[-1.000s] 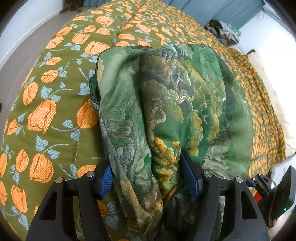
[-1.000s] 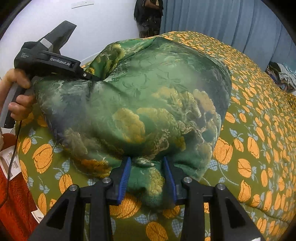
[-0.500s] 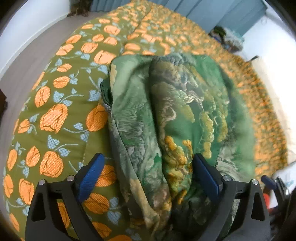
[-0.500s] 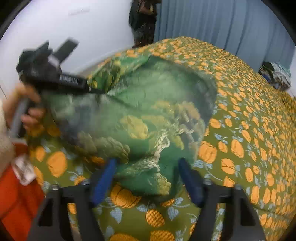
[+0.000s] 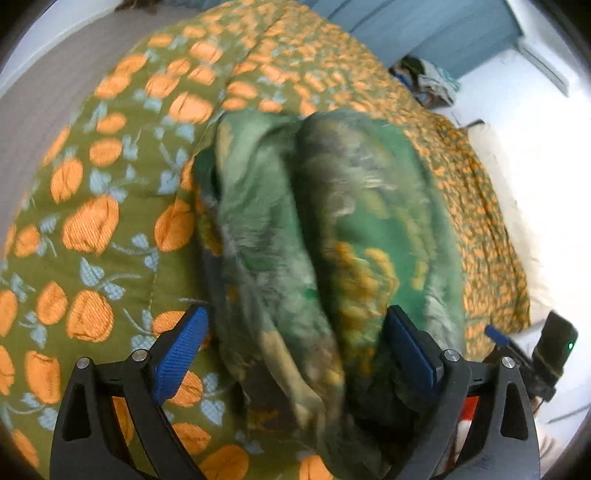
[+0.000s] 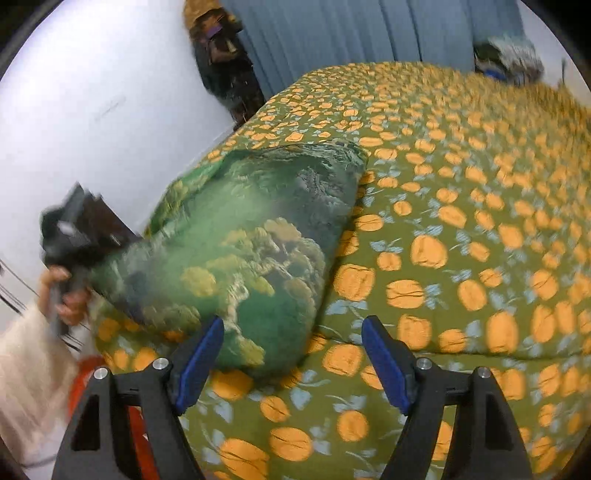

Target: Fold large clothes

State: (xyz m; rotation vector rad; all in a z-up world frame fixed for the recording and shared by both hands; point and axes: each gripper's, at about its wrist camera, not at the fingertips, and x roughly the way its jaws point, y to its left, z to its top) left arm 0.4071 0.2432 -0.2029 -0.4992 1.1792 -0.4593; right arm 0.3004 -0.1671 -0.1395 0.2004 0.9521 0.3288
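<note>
On the floral bedspread (image 6: 461, 258), both grippers (image 5: 295, 345) (image 6: 293, 350) are standing open; the released green garment (image 6: 258, 236) is risking unfolding.

A folded green garment with a printed landscape pattern (image 5: 332, 236) lies bunched on a bed covered by an olive quilt with orange flowers (image 5: 92, 229). The left gripper (image 5: 291, 350) has its blue-padded jaws spread wide on either side of the garment's near end; the cloth is blurred. Blue curtains (image 5: 424, 29) hang behind.
</note>
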